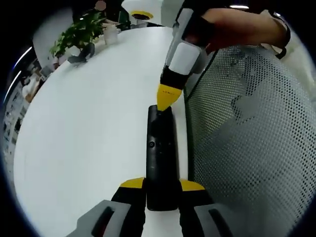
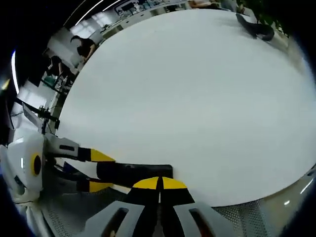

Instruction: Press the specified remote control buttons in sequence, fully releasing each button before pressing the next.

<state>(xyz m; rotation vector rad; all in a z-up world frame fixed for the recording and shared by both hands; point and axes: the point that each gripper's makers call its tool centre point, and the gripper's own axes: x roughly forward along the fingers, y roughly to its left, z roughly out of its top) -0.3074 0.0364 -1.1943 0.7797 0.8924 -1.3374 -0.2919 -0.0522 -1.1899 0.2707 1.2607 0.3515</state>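
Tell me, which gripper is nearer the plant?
Right, though neither is close. The right gripper presses the far end of the remote, toward the plant; the left gripper clamps the remote's near end.

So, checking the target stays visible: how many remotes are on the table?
1. The black remote lies near the table edge, held between the left gripper jaws.

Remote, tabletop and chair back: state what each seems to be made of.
Remote: probably plastic, black with a dull sheen and moulded edges. Tabletop: smooth white, likely laminate or painted board; faint even glare, no grain. Chair back: stretched mesh, likely synthetic fabric, with regular small holes that let light through.
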